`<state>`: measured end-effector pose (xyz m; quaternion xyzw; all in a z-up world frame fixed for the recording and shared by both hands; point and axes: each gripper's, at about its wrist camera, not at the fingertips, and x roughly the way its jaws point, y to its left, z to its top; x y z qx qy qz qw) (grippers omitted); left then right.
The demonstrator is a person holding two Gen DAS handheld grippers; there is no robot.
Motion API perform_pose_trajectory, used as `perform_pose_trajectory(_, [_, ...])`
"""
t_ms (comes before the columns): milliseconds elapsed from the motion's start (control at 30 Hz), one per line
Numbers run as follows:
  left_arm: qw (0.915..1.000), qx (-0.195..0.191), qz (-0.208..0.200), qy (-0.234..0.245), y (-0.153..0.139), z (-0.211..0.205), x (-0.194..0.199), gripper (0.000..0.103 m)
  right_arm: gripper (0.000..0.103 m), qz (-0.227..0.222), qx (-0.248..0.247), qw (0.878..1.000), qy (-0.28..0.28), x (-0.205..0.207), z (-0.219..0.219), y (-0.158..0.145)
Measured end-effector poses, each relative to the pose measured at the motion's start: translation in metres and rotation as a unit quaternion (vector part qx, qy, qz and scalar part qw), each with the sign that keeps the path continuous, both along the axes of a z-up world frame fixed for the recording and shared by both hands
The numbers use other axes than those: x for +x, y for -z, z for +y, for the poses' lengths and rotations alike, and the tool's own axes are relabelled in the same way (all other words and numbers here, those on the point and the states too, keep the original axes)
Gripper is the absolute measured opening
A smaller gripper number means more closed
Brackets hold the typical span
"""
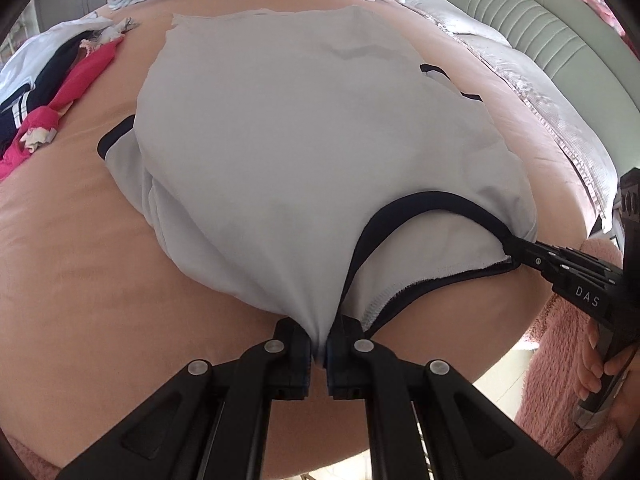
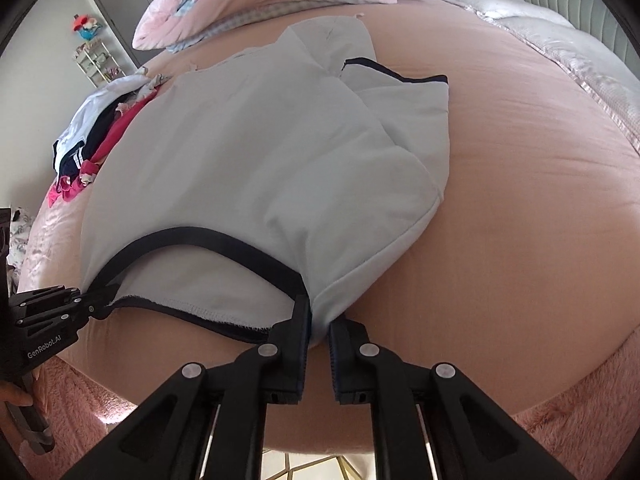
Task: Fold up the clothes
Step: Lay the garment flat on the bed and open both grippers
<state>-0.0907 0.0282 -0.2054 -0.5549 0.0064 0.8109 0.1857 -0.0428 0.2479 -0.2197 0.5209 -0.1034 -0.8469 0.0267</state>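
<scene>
A home bedroom: a pink-sheeted bed point(image 2: 520, 200), folded quilts point(image 2: 260, 4), padded headboard point(image 1: 520, 12) and heaped clothes point(image 1: 48, 92).

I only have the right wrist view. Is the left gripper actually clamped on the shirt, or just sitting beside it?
Observer: Clamped. The left gripper has a bunch of shirt pinched in its closed jaws, beside the collar.
Operator: And the sleeve on that side? The body hides it from me.
Observer: That sleeve sticks out from beneath the body, navy cuff showing, flat on the bed.
</scene>
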Motion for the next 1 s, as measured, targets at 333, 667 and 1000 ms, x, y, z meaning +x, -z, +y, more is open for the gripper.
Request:
perform_pose_trajectory(333, [0.9986,0.048,-0.021,-0.011,-0.020,-0.026,0.027,0.015,0.022,0.026,0.011,1.000,-0.009,0.040,0.020,-0.046])
perform_pose_trajectory(667, [0.9980,0.004,0.059,0.023,-0.052,-0.006,-0.004,0.020,0.022,0.056,0.026,0.995,-0.080,-0.059,-0.006,-0.062])
perform_pose_trajectory(1000, [0.9948,-0.092,0.014,0.041,-0.002,0.004,0.002,0.020,0.022,0.011,0.016,0.998,-0.060,-0.035,0.001,-0.015])
